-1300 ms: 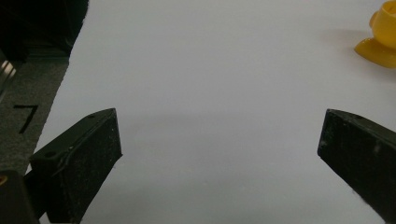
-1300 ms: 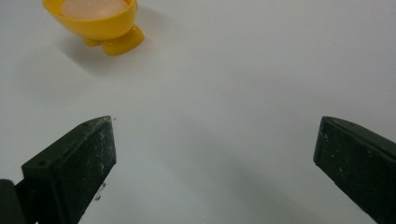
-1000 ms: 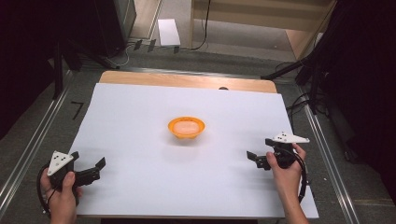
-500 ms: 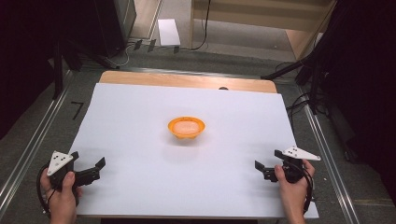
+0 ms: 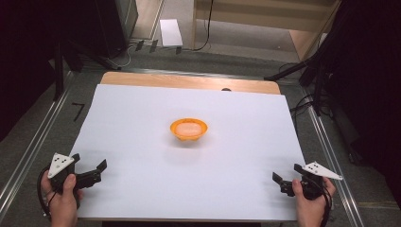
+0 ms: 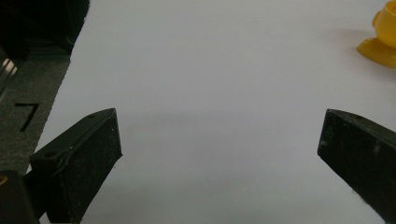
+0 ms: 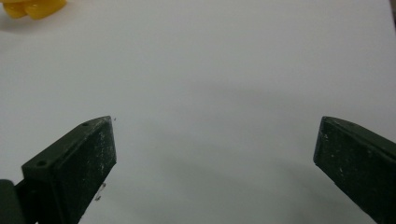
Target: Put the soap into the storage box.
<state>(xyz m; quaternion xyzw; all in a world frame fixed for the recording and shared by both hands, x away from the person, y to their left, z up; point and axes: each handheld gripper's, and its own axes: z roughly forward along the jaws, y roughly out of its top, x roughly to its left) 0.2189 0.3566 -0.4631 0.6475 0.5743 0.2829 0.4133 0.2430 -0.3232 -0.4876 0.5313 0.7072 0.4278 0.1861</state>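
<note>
Resting at the lower corners of the high view, the left gripper [image 5: 92, 172] and right gripper [image 5: 282, 182] sit low at the near edge of the white sheet [image 5: 142, 123], each with its jaws spread wide and holding nothing. The orange bowl [image 5: 188, 128] stands upright at the centre of the frame, well apart from both tools; it appears at the upper right edge of the left gripper view [image 6: 380, 37] and at the upper left corner of the right gripper view [image 7: 32, 7].

The step in hand is judged to be the approach to the bowl. To do it well, one gripper should travel inward over the sheet with jaws kept apart, come down so that one jaw passes inside the rim and the other outside, and close on the wall rather than across the whole bowl, which looks too wide for the opening. A light bowl may slide or tip under a sideways push, so a descent from above seems safer than a sweep. The other gripper can stay clear, or steady the far rim.

Writing: a dark mark resembling the figure 7 lies on the grey floor [image 5: 28, 142] left of the sheet, at centre left of the high view [image 5: 78, 111] and lower left of the left gripper view [image 6: 25, 114]. No brand or label is legible on the bowl or the grippers
</note>
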